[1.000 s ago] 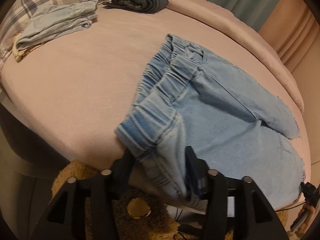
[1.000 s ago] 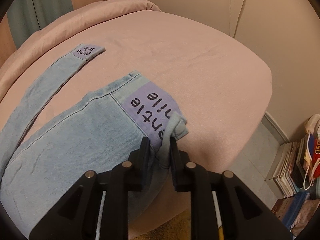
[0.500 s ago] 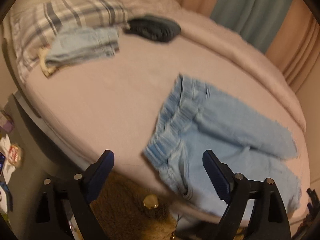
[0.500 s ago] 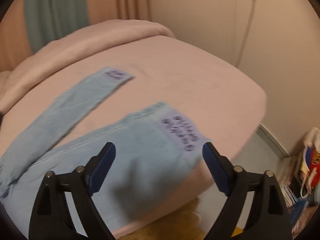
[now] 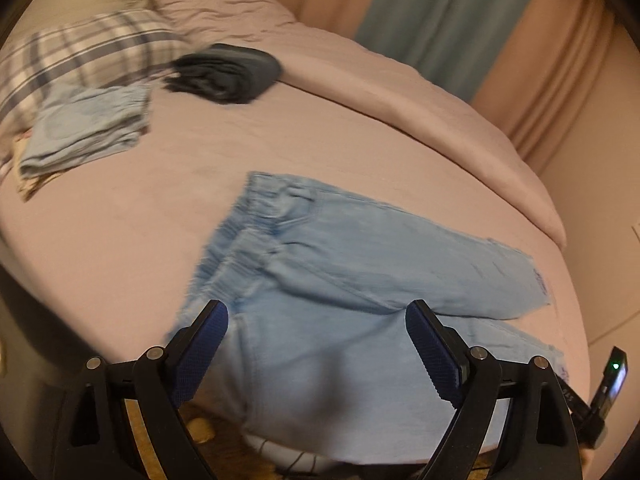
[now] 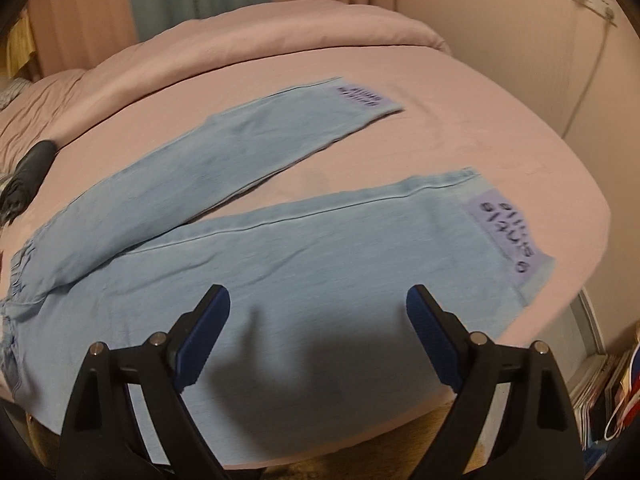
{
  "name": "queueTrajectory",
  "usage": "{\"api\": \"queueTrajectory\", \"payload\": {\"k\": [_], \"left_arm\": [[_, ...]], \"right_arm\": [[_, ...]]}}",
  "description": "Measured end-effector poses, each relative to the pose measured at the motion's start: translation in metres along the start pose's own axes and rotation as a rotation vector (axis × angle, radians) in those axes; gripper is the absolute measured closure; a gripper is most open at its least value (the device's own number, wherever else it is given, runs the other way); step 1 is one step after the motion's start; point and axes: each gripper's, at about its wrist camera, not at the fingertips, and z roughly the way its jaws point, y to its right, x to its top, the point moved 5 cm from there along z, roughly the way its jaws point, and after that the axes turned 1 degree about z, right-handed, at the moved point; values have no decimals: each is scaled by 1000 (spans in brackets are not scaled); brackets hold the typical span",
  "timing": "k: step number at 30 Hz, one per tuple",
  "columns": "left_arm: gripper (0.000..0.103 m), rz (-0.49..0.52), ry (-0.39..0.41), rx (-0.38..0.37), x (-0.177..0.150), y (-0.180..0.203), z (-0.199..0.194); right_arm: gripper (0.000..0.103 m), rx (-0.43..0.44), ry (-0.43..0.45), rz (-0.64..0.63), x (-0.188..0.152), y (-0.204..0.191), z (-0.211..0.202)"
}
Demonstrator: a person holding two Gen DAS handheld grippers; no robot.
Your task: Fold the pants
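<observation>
black gripper (image 5: pixel 316 356) arms, seemingly ribbed blue pads (image 6: pixel 202 334), silver screws.

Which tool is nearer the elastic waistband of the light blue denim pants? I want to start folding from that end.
Left. The left tool hangs open just above the waistband. The right tool hangs open over the lower leg, with the waistband at its view's far left edge.

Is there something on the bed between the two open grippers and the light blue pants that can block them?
Nothing visible does. The light blue pants lie flat directly below the open right gripper and left gripper. The dark folded garment and folded blue garment lie far off near the pillow.
</observation>
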Motion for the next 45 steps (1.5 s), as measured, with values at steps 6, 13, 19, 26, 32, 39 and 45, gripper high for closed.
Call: {"api": "queueTrajectory", "payload": {"k": [6, 13, 19, 26, 32, 39, 45], "left_arm": [[13, -5, -29, -66, 15, 24, 22], [13, -30, -10, -46, 45, 32, 60], [13, -74, -18, -6, 33, 7, 86], [13, -60, 73, -22, 30, 3, 74], [13, -39, 78, 14, 28, -4, 81], [13, -26, 78, 12, 28, -8, 86], [13, -23, 81, 6, 27, -8, 86]], "right_arm": [[12, 109, -12, 30, 7, -16, -13], [12, 147, 9, 73, 37, -32, -20], [12, 140, -8, 119, 54, -47, 2], [12, 118, -51, 127, 46, -65, 26], [12, 88, -76, 94, 38, -74, 31], [12, 61, -53, 83, 43, -78, 24], [12, 49, -64, 70, 42, -84, 25]]}}
